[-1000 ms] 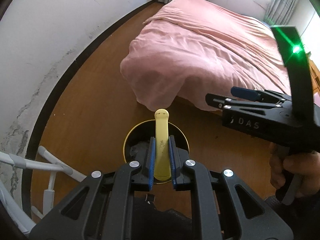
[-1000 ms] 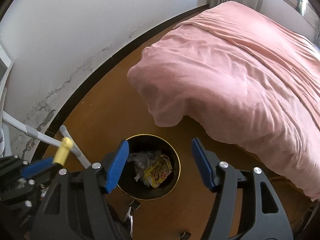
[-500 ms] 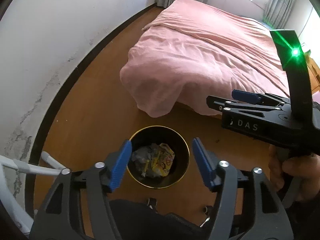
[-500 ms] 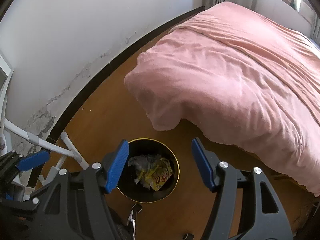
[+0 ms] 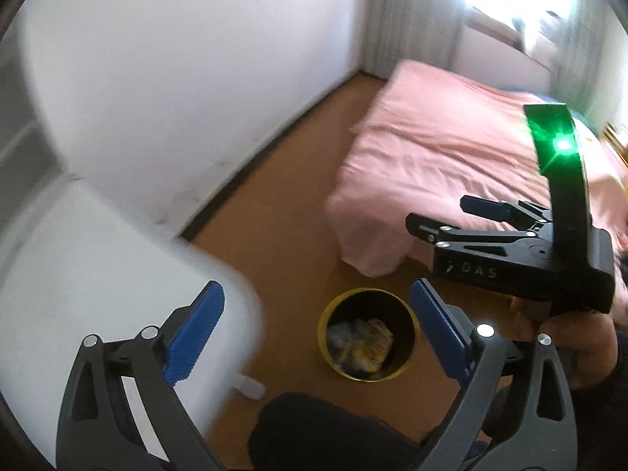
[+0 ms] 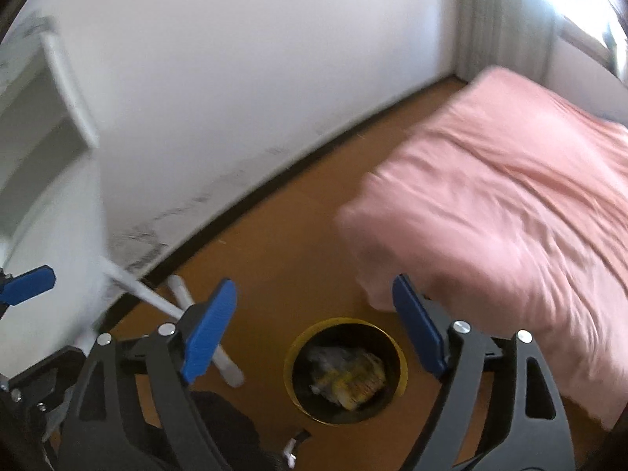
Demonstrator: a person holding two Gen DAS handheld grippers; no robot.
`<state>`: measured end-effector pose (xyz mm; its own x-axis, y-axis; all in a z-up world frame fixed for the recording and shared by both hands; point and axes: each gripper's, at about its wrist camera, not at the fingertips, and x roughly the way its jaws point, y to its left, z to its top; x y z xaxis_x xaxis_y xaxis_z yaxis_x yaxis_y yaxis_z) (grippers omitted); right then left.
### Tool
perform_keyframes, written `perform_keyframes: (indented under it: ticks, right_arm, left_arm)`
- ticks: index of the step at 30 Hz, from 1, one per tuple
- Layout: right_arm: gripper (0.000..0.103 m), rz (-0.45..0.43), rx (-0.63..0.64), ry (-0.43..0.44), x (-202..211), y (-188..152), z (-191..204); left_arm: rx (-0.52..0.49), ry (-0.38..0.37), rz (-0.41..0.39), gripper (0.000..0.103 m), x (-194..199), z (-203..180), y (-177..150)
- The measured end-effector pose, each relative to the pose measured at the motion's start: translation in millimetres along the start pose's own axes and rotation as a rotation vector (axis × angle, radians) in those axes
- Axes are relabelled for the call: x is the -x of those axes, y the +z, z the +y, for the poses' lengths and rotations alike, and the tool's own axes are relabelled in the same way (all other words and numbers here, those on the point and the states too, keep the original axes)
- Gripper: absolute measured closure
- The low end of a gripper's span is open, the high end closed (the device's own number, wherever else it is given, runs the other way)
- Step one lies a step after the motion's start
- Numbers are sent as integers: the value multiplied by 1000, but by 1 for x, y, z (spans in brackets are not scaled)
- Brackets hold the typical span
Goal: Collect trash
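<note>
Though above bin (image 5: 369,335), both hand-held grippers agape.

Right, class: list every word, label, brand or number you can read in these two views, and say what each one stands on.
"DAS": pale letters on the black side of the right gripper, seen from the left wrist view.
Yellow wrapper in the trash bin: there may be print on it, but it is too blurred to read.
Nothing else readable in either view.
</note>
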<state>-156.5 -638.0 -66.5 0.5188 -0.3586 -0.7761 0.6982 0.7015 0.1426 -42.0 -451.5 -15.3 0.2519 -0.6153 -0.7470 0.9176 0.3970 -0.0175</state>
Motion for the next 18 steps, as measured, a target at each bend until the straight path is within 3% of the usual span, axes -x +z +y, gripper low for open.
perform_keyframes:
  ticks: [8, 14, 18]
  right_arm:
    - [19, -73, 237, 243, 17, 38, 159]
    - [19, -69, 425, 419, 33, 24, 276]
    - [19, -62, 532, 498, 45, 1, 338]
  left_arm:
    - [197, 323, -85, 8, 95, 122, -47]
    - [392, 593, -116, 8, 169, 205, -111]
    - [504, 710, -122, 7, 204, 240, -152]
